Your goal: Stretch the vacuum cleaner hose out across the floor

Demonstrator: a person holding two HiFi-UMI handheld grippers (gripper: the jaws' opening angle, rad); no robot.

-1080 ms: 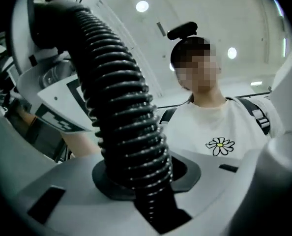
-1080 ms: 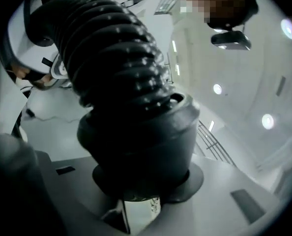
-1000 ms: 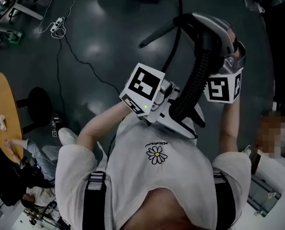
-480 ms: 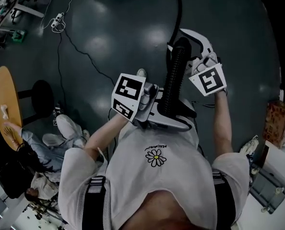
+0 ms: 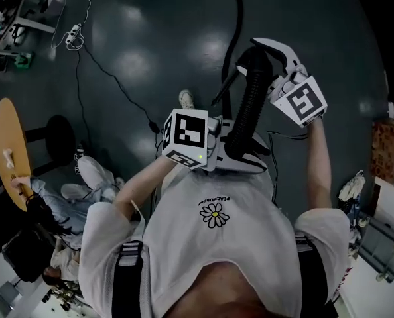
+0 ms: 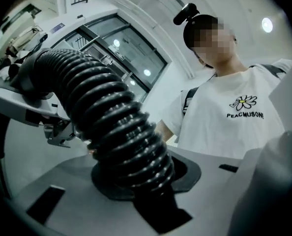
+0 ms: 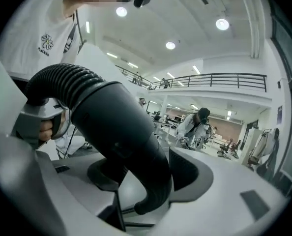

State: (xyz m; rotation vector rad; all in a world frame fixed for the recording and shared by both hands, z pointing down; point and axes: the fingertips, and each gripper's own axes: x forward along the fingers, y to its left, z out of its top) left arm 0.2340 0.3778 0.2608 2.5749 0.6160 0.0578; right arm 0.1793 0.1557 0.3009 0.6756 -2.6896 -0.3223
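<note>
Hose [image 5: 249,114] over floor [image 5: 150,52]
It stands before the person's chest [image 5: 213,237] (a cable [image 5: 121,85] lies on the floor, left).

Orange table [image 5: 8,151] cut off at left edge, black tube [image 5: 239,18] running off the top, distant person [image 7: 192,124] too small to detail

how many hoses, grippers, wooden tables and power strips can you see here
hoses: 1, the black ribbed hose
grippers: 2, the left gripper shut on the hose, the right gripper with jaws that have just been opening and the hose's smooth end between them
round wooden tables: 1, the wooden table
power strips: 1, the white power strip
total: 5
</note>
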